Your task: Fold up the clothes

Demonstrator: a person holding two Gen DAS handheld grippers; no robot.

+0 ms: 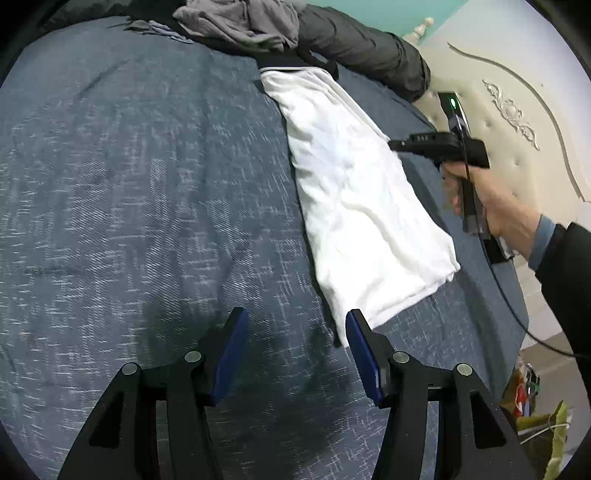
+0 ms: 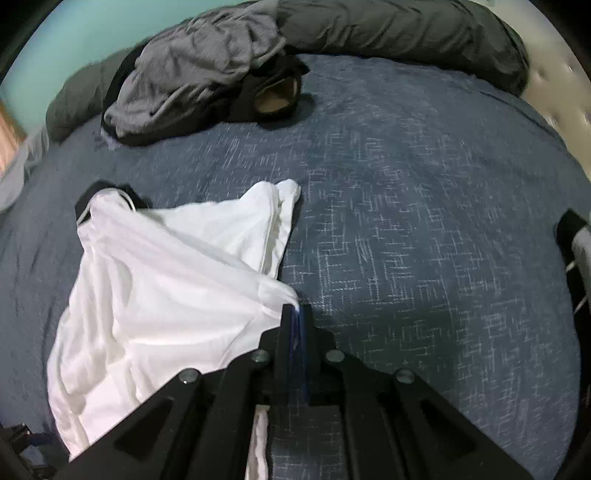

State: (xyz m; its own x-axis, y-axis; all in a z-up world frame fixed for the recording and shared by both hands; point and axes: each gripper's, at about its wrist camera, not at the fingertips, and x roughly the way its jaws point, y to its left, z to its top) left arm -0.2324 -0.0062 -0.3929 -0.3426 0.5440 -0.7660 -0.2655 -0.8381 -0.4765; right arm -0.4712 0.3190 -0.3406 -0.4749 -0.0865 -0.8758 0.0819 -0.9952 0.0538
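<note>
My right gripper [image 2: 297,314] has its blue pads pinched tight on an edge of the white garment [image 2: 155,288], lifting that corner off the blue bedspread [image 2: 424,229] so the cloth drapes away to my left and down in soft folds. In the left wrist view the same garment [image 1: 354,192] lies as a long white strip running from the far pile toward me, its near hem just beside my left gripper [image 1: 297,350], whose fingers stand spread wide with only bedspread [image 1: 147,192] between them. At the garment's far end a black edge [image 2: 107,192] peeks out from under the white. A crumpled grey garment [image 2: 195,62] sits on dark clothes near the far edge of the bed, against a long dark grey roll of bedding [image 2: 406,33]. To the right of the white cloth I see a broad stretch of bare bedspread reaching to the cream headboard [image 1: 517,122]. The hand [image 1: 487,199] holding my right tool hangs over the bed's edge.
</note>
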